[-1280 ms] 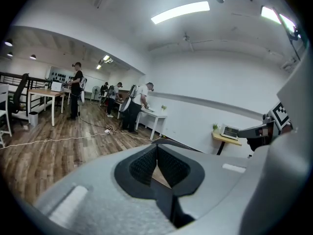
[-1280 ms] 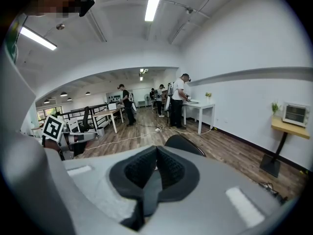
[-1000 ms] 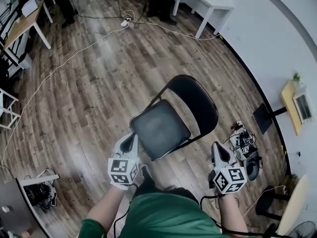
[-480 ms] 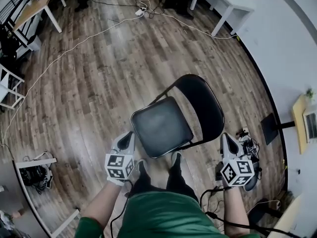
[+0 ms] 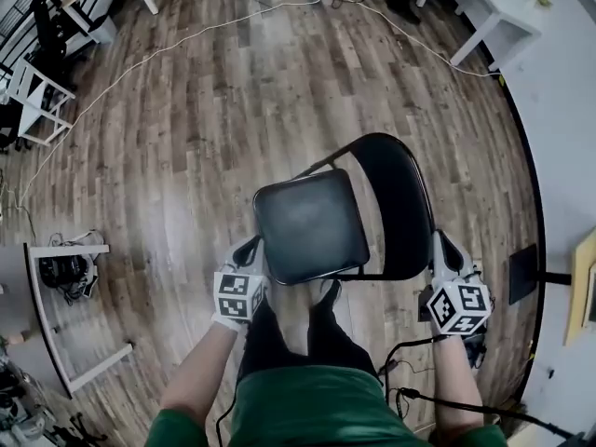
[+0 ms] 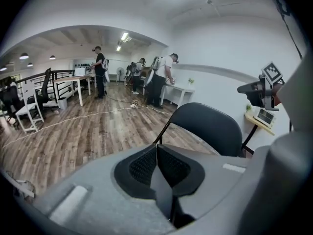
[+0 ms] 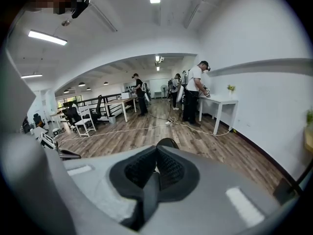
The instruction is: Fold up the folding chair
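Evidently folding chair (image 5: 321, 236) stood open, unfolded. Left gripper (image 5: 250, 250), jaws together, empty, just beside seat's (image 5: 303, 217) near corner. Right gripper (image 5: 445, 245), jaws together, empty, just beside backrest's (image 5: 399, 203) outer edge. Chair between both grippers.

Wood floor (image 5: 186, 175), open folding chair (image 5: 312, 226) standing, white cable (image 5: 149, 56) lying

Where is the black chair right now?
In the head view, the black folding chair stands open on the wood floor in the middle, between the left tool and the right tool.
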A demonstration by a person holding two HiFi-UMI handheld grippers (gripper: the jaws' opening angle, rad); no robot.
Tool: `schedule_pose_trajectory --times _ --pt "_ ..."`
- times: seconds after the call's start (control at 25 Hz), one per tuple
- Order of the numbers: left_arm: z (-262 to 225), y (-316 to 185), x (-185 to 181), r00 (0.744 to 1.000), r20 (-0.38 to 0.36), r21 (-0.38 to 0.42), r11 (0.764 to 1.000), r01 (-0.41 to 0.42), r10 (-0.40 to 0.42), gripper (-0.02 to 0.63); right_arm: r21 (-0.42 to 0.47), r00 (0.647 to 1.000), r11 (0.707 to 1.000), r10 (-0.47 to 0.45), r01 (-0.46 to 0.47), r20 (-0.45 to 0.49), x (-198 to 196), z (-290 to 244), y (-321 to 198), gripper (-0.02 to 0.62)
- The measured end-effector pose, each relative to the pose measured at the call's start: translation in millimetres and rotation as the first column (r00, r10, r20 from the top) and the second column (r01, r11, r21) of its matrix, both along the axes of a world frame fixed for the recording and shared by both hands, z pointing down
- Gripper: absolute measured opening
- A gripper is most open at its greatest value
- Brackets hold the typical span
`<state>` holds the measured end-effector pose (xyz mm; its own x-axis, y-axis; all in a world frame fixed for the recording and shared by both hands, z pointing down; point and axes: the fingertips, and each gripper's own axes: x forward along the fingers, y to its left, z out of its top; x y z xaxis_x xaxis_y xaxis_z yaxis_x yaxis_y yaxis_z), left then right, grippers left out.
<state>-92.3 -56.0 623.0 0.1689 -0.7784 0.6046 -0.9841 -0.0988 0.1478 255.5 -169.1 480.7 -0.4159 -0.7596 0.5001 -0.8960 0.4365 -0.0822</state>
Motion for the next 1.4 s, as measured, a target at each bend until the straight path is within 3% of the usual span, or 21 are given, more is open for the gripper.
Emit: schedule_pose_trajectory --times 0.32,0.56,0.68,0.8,0.88,1.0,1.08,1.12,1.16,1.28,1.4 --pt "115 21 -29 0.989 -0.098 -0.145 0.985 0.097 -0.112 0.015 -0.023 0.992 0.998 -0.063 0.061 -0.113 2 38 -28 0.003" --pt "181 33 -40 0.978 -0.19 -0.196 0.979 0.051 -0.089 0.022 -0.04 0.994 0.999 -0.002 -0.002 -0.111 -2 52 -34 0.003" --pt "209 36 -49 0.97 -0.234 -0.242 0.97 0.003 -0.061 0.118 -0.041 0.993 0.998 0.034 -0.039 -0.115 -3 62 -36 0.003" --pt "237 37 -60 0.959 -0.274 -0.289 0.957 -0.012 -0.071 0.157 -0.056 0.993 0.997 0.044 -0.05 -0.113 -7 71 -41 0.003" --pt "256 39 -62 0.934 -0.342 -0.315 0.949 -0.007 -0.107 0.194 -0.056 0.991 0.997 0.036 -0.043 -0.128 -8 77 -45 0.003" --pt "289 35 -56 0.854 -0.495 -0.341 0.94 -0.023 -0.158 0.297 -0.033 0.985 0.997 0.057 -0.064 -0.166 -4 85 -56 0.003" --pt "312 30 -51 0.802 -0.563 -0.364 0.931 -0.026 -0.198 0.341 -0.031 0.98 0.996 0.078 -0.085 -0.183 0 93 -63 0.003" --pt "323 30 -49 0.783 -0.583 -0.379 0.925 -0.029 -0.215 0.353 -0.04 0.979 0.995 0.082 -0.091 -0.185 2 96 -67 0.034" --pt "334 32 -45 0.771 -0.596 -0.395 0.918 -0.038 -0.225 0.362 -0.054 0.979 0.994 0.082 -0.093 -0.188 4 98 -69 0.089" --pt "366 41 -35 0.764 -0.608 -0.439 0.893 -0.097 -0.216 0.384 -0.093 0.978 0.992 0.07 -0.09 -0.199 8 102 -75 0.104" --pt "389 48 -32 0.746 -0.631 -0.455 0.88 -0.134 -0.213 0.4 -0.125 0.99 0.991 0.023 -0.041 -0.141 -8 108 -83 0.134"
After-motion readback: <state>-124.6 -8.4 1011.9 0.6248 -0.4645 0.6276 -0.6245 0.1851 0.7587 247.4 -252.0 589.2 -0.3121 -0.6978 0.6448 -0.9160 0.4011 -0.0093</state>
